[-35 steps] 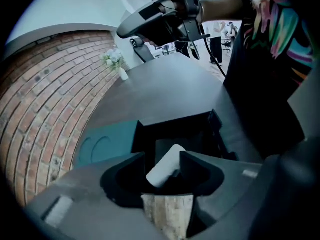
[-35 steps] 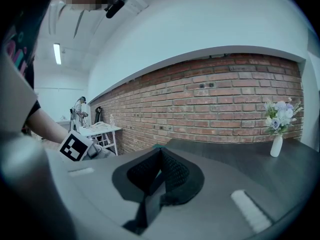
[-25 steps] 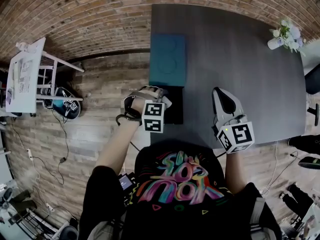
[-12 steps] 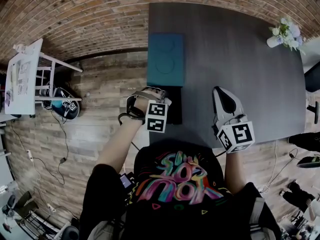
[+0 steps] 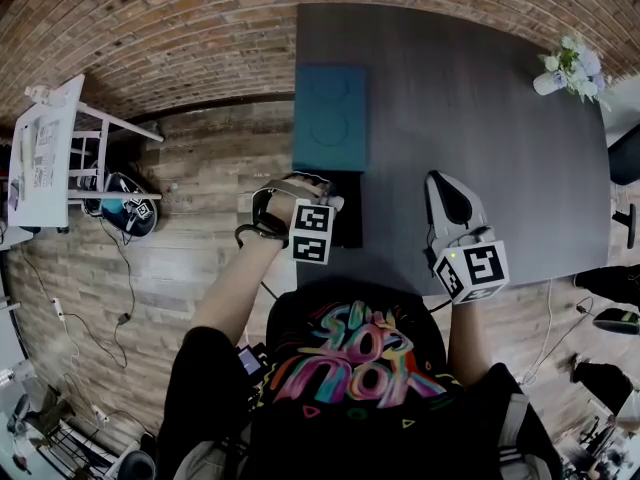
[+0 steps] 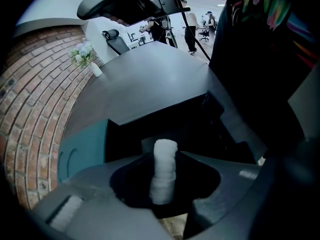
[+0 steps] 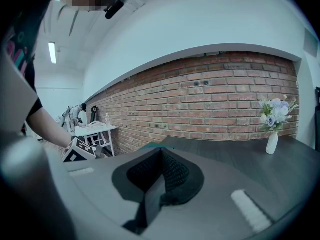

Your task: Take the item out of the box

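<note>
A black open box [image 5: 350, 213] sits at the table's left near edge, with a teal lid [image 5: 331, 118] lying just beyond it. My left gripper [image 5: 298, 185] hangs at the box's left side. In the left gripper view a white roll [image 6: 164, 171] stands upright between the closing jaws of the left gripper [image 6: 164, 156], and their edges touch its sides. Behind the roll are the black box [image 6: 200, 119] and the teal lid [image 6: 80, 151]. My right gripper [image 5: 447, 196] rests on the table, apart from the box. The right gripper [image 7: 159, 176] is shut on nothing.
The dark grey table [image 5: 480, 118] stands against a brick wall. A white vase of flowers [image 5: 568, 70] stands at the table's far right corner. A white side table [image 5: 60, 148] and cables are on the wooden floor at left.
Hardly anything has shifted in the head view. My left gripper stays at the black box, and my right gripper has not moved.
</note>
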Demonstrator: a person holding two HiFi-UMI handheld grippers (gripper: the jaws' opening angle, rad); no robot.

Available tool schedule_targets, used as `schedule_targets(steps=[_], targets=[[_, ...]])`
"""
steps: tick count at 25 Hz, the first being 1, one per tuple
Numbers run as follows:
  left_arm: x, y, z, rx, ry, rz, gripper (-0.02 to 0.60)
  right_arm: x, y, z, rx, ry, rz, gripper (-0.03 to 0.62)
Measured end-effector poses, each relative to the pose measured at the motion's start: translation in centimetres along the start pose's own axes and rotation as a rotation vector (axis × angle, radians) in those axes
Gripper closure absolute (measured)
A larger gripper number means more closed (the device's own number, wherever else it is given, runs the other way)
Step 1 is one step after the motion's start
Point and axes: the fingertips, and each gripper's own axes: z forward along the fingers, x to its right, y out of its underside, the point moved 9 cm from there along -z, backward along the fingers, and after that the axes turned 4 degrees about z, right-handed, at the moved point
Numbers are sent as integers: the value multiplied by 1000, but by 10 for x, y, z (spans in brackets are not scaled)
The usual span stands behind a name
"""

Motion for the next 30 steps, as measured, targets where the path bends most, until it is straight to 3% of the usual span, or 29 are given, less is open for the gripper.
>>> schedule_targets(steps=[20,25,30], targets=[[0,-1,-20,26,-72,-46,446,1,-1,-8,14,10,-10,592],[0,-1,-28,47,-109,-85,445,-1,-3,-11,19,7,-17,592],[0,-1,-46,97,-169,-173,446,-4,-5,-14,25,5,-19,592]])
